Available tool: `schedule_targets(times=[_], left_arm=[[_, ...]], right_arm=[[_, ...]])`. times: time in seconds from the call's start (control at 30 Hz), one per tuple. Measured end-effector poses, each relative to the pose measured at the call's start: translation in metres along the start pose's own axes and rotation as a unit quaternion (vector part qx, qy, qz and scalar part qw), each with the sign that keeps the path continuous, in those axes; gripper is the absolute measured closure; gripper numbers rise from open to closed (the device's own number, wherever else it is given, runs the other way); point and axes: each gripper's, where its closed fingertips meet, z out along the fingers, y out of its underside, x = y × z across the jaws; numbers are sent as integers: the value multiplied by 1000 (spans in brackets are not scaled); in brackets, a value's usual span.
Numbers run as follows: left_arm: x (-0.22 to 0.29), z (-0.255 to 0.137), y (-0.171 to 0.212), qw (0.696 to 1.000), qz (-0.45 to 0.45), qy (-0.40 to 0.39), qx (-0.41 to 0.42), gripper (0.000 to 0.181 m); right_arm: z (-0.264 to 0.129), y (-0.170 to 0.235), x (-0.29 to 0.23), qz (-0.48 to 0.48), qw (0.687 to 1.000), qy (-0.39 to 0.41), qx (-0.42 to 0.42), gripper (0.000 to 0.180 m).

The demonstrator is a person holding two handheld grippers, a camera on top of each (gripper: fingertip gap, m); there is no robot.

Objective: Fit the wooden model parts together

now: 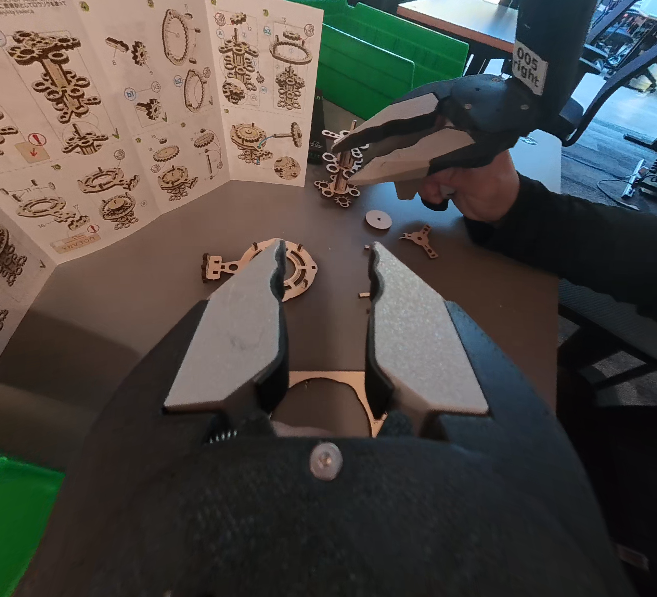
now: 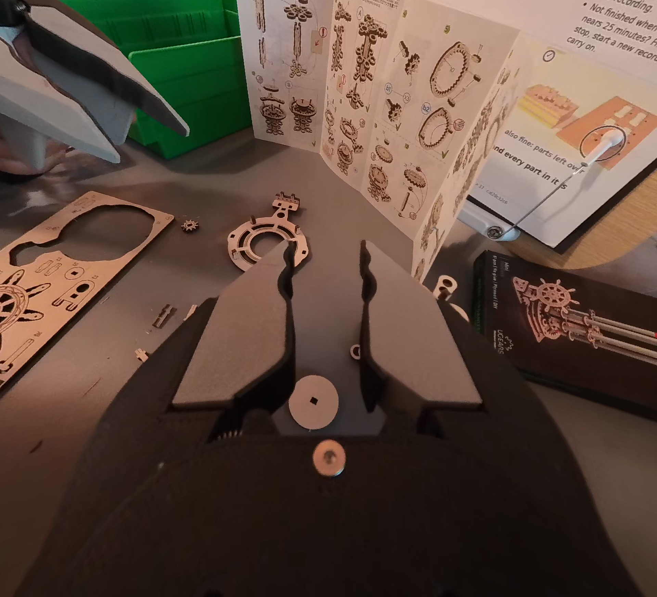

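Observation:
A wooden ring part with a toothed handle (image 1: 227,265) lies flat on the grey table, partly hidden by my left finger; it also shows in the right wrist view (image 2: 249,245). My left gripper (image 1: 325,253) is open and empty, hovering just in front of it. My right gripper (image 2: 326,249) is open and empty above a wooden disc (image 2: 313,402). In the left wrist view the right gripper (image 1: 343,164) hangs in front of an upright wooden tower assembly (image 1: 329,189), not gripping it. The disc (image 1: 378,219) and a three-armed piece (image 1: 421,240) lie nearby.
A folded instruction leaflet (image 1: 142,100) stands at the back. Green bins (image 1: 373,57) stand behind it. A punched wooden sheet (image 2: 71,277), a small gear (image 2: 190,225), small loose bits (image 2: 163,315) and the dark kit box (image 2: 569,324) lie on the table. A hand (image 1: 480,189) holds the right gripper. The gap from one gripper's tips to the other's is roughly 11 centimeters. The disc (image 1: 378,219) is closer to my right gripper, around 10 centimeters from its tips; the left tips are 15 centimeters off. It turns up in the right wrist view (image 2: 313,401) as well. The three-armed piece (image 1: 421,240) is about 12 centimeters from my right fingertips.

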Motion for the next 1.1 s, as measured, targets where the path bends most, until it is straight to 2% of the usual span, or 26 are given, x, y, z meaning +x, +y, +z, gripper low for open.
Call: schedule_targets(times=[1.1], left_arm=[[-13, -1, 0, 1000, -14, -21, 1, 139]], right_arm=[[-3, 1, 9, 5, 1000, 12, 4, 147]])
